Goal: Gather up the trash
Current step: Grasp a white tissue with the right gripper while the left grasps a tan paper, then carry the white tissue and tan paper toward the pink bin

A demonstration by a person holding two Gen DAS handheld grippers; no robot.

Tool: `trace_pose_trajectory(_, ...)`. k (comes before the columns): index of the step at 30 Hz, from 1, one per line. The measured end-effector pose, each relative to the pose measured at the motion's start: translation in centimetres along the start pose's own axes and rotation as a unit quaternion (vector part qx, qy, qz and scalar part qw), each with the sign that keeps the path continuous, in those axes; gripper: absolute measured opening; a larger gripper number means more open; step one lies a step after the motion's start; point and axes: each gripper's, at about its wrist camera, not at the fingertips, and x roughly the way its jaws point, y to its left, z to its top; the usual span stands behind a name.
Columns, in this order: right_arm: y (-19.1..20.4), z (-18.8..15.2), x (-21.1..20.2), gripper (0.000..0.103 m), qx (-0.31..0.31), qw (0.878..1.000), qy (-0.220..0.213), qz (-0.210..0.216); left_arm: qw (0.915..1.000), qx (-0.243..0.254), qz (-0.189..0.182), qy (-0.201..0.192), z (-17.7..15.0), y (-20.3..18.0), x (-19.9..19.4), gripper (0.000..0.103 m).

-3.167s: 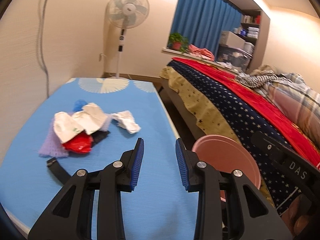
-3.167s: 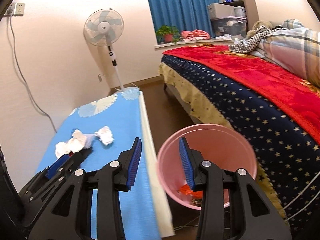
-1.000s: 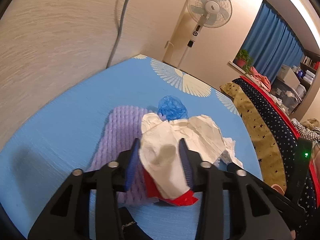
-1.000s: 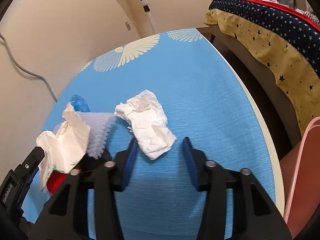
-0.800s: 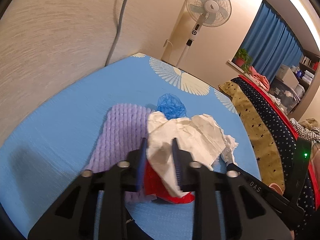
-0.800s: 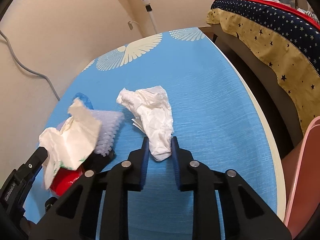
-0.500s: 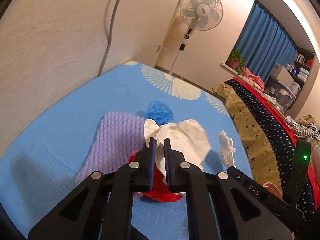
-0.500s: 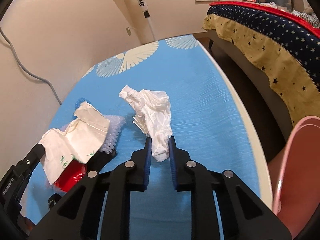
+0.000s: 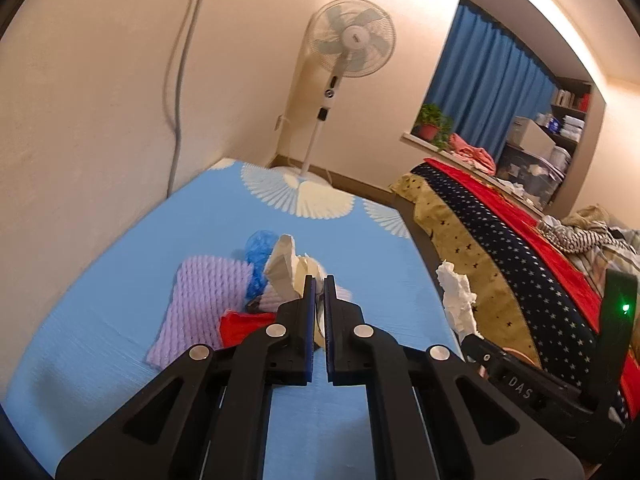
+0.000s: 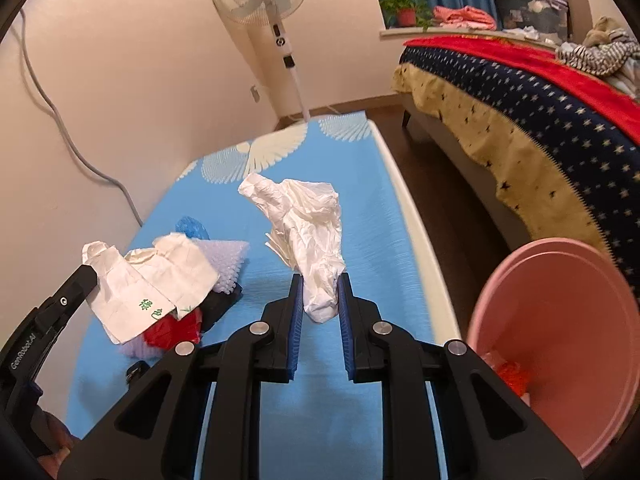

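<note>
My left gripper (image 9: 319, 280) is shut on a crumpled white paper wrapper (image 9: 285, 268), lifted above the blue table (image 9: 120, 280); the wrapper also shows in the right wrist view (image 10: 156, 284). My right gripper (image 10: 319, 280) is shut on a crumpled white tissue (image 10: 308, 216), held above the table; the tissue shows in the left wrist view (image 9: 456, 300). Under the wrapper lie a purple foam net (image 9: 200, 300), a red wrapper (image 9: 240, 326) and a blue plastic scrap (image 9: 258, 248). A pink bin (image 10: 560, 344) with red scraps inside stands at the right.
A standing fan (image 9: 348, 52) is beyond the table's far end. A bed with a starred cover (image 10: 540, 120) runs along the right, with a floor gap between it and the table. A wall with a cable (image 9: 180, 60) borders the table's left side.
Both grippers closed on their trash and lifted it off the table. The right gripper has swung toward the pink bin, which has come into its view.
</note>
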Motion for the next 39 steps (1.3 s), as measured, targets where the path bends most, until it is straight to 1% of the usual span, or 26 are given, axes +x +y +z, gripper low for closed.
trace_pose_trajectory(8,-1.2,-0.7,-5.0,0.018,-0.014,1.000,-0.020,-0.013,0.9992,0.035,-0.020,-0.003,-0.3,-2.6,-2.7,0.002)
trace_pose_trajectory(12,-2.0,-0.8,-7.3,0.018,-0.015,0.999,-0.031,-0.019,0.9976,0.063,-0.028,-0.006,-0.6,-4.1,-3.9,0.002)
trace_pose_trajectory(21,-3.7,-1.3,-11.1,0.018,-0.014,0.998,-0.050,-0.030,0.9952,0.083,-0.051,-0.008,-0.9,-6.0,-6.2,0.002)
trace_pose_trajectory(27,-4.1,-1.7,-12.7,0.018,-0.015,0.997,-0.060,-0.039,0.9934,0.096,-0.061,-0.007,-1.4,-6.7,-7.4,0.002)
trace_pose_trajectory(39,-5.4,-2.4,-14.2,0.018,-0.009,0.996,-0.069,-0.057,0.9910,0.109,-0.077,-0.004,-2.1,-8.0,-7.9,0.002)
